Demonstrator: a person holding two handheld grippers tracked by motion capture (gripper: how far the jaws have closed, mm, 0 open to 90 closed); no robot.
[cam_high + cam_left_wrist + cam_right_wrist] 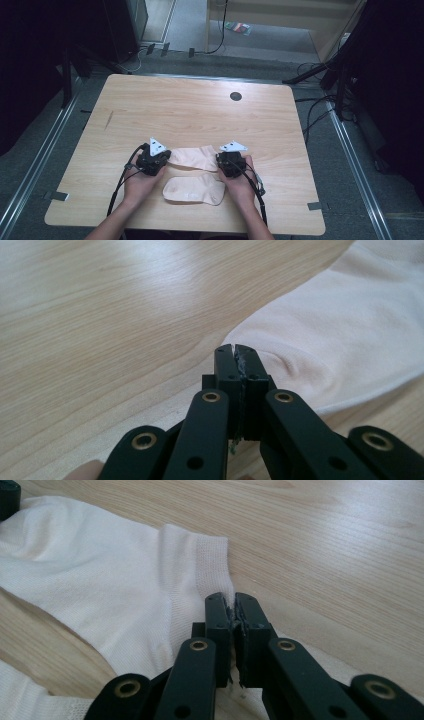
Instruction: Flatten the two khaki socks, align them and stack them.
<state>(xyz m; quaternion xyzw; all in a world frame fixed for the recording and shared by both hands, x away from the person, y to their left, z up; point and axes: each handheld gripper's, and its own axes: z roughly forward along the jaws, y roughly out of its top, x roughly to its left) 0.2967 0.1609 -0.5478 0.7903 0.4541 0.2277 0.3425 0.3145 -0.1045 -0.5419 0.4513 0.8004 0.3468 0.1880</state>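
Smooth black jaws pinch a soft ribbed sock (125, 590).

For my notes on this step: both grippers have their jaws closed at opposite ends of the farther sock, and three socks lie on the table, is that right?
Not quite: two socks lie on the table, the farther sock and a nearer sock, as the high view shows. The rest holds for the left gripper and right gripper.

No readable text, label, brand or number on any surface.
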